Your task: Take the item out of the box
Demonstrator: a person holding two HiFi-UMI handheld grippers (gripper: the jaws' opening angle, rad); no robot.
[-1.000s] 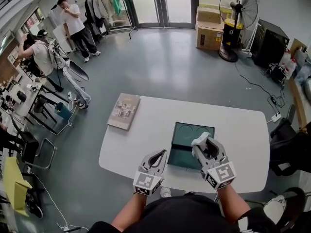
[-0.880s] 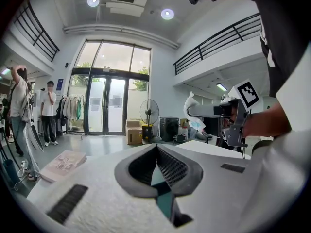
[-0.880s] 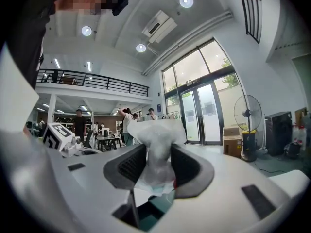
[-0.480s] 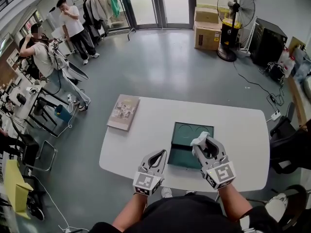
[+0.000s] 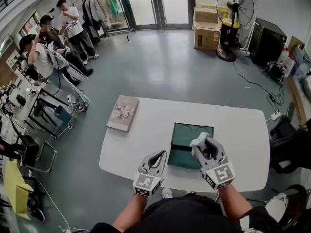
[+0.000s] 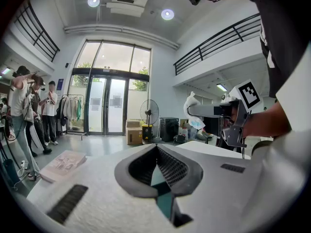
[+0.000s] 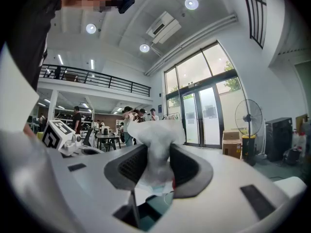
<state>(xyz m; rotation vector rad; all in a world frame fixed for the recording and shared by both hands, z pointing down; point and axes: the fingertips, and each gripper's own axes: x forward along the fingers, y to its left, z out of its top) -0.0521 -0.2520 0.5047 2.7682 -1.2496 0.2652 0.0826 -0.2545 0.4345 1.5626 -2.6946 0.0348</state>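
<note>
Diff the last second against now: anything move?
Right claw's jaws have just been closing on the white wrapped item, held over the open green box. Bystanders at the far left regrouped. Left claw, shut at the table's near edge, the box and the book stayed put.

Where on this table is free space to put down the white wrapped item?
Widest bare patch: the right side of the table, between the green box and the right edge. A narrower one lies between the book and the box. Crowded near the person: left gripper beside the box, right gripper holding the white item above it.
</note>
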